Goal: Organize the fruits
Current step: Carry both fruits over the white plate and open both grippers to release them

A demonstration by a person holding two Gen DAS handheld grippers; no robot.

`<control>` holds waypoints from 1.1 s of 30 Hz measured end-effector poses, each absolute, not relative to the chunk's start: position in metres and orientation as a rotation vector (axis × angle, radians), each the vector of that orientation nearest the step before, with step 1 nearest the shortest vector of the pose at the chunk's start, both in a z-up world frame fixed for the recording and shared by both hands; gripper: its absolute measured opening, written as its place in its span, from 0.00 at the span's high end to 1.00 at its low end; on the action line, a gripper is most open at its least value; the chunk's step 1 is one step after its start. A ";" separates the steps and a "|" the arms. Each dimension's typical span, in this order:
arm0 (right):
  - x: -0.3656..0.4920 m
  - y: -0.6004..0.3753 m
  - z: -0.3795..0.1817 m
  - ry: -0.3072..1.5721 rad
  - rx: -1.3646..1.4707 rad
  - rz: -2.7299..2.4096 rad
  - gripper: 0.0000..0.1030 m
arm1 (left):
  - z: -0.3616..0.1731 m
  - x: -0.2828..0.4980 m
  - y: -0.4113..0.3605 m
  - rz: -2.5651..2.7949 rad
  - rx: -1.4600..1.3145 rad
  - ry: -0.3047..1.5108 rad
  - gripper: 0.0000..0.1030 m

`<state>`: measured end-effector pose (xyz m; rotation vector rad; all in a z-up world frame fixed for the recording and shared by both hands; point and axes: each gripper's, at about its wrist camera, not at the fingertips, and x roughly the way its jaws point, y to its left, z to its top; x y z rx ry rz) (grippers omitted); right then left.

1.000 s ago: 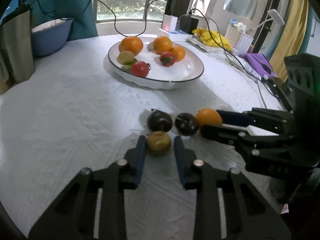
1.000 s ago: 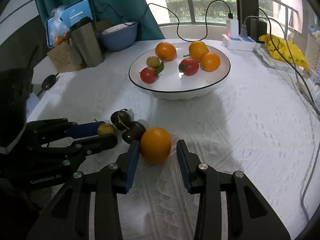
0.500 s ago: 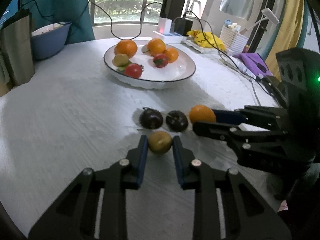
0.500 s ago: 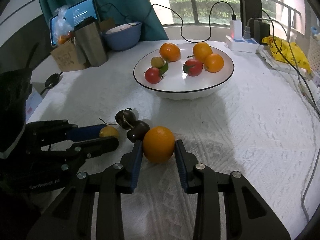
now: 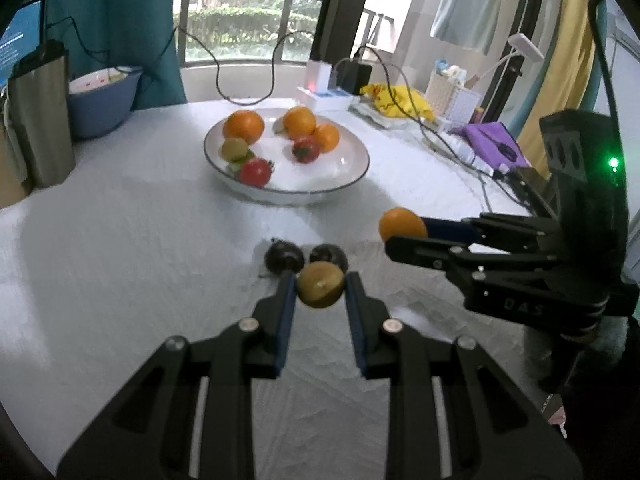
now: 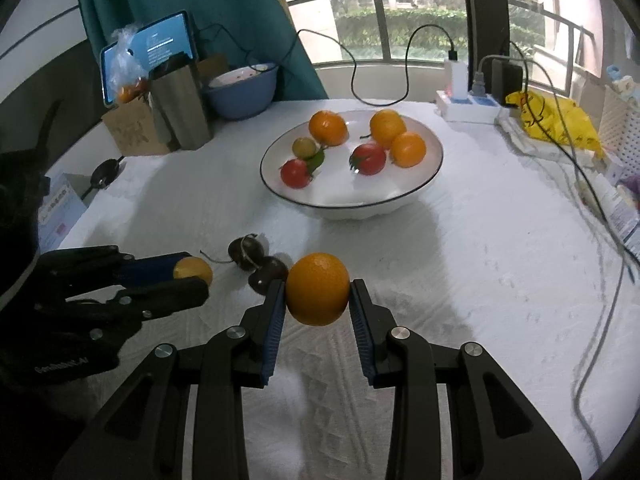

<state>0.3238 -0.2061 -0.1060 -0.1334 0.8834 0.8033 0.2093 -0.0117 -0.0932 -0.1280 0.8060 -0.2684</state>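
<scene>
Orange [image 6: 318, 289] clamped in right tool [image 6: 318, 300], yellow-green fruit [image 5: 320, 290] clamped in left tool [image 5: 321, 292]

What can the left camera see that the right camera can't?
Only the left wrist view shows the purple cloth, the lamp and the hanging shirt. Only the right wrist view shows the tablet and the bagged fruit by it. Both show the bowl, two dark fruits, the orange in the right gripper and the yellow fruit in the left gripper.
</scene>
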 end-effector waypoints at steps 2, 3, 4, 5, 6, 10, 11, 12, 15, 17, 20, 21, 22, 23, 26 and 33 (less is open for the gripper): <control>0.325 -0.208 -0.103 0.875 -0.133 0.799 0.66 | -0.089 0.210 -0.011 -0.272 -0.128 0.796 0.75; 0.326 -0.209 -0.101 0.869 -0.134 0.796 0.66 | -0.087 0.212 -0.011 -0.273 -0.127 0.791 0.75; 0.328 -0.209 -0.099 0.865 -0.135 0.793 0.66 | -0.085 0.213 -0.012 -0.274 -0.124 0.787 0.75; 0.330 -0.210 -0.097 0.859 -0.136 0.790 0.66 | -0.083 0.215 -0.012 -0.275 -0.121 0.783 0.75; 0.331 -0.210 -0.096 0.856 -0.136 0.788 0.66 | -0.082 0.216 -0.012 -0.277 -0.120 0.779 0.75; 0.339 -0.211 -0.091 0.840 -0.132 0.776 0.66 | -0.073 0.226 -0.012 -0.286 -0.102 0.759 0.75; 0.341 -0.211 -0.089 0.836 -0.133 0.775 0.66 | -0.070 0.230 -0.012 -0.285 -0.094 0.752 0.75; 0.342 -0.211 -0.088 0.833 -0.134 0.774 0.66 | -0.069 0.232 -0.012 -0.284 -0.091 0.748 0.75; 0.346 -0.210 -0.085 0.823 -0.136 0.772 0.66 | -0.061 0.240 -0.012 -0.288 -0.074 0.728 0.75; 0.349 -0.209 -0.083 0.817 -0.134 0.771 0.66 | -0.058 0.244 -0.013 -0.290 -0.065 0.718 0.75; 0.355 -0.207 -0.081 0.812 -0.134 0.768 0.66 | -0.056 0.251 -0.013 -0.290 -0.060 0.713 0.75; 0.356 -0.206 -0.080 0.810 -0.136 0.767 0.66 | -0.055 0.253 -0.013 -0.290 -0.058 0.710 0.75; 0.358 -0.205 -0.080 0.808 -0.138 0.768 0.66 | -0.054 0.256 -0.014 -0.288 -0.053 0.707 0.75; 0.360 -0.204 -0.079 0.805 -0.140 0.768 0.66 | -0.054 0.257 -0.013 -0.287 -0.052 0.704 0.75; 0.365 -0.201 -0.076 0.794 -0.149 0.768 0.66 | -0.054 0.266 -0.012 -0.281 -0.054 0.697 0.75; 0.385 -0.195 -0.073 0.771 -0.167 0.758 0.66 | -0.057 0.291 -0.008 -0.263 -0.072 0.678 0.75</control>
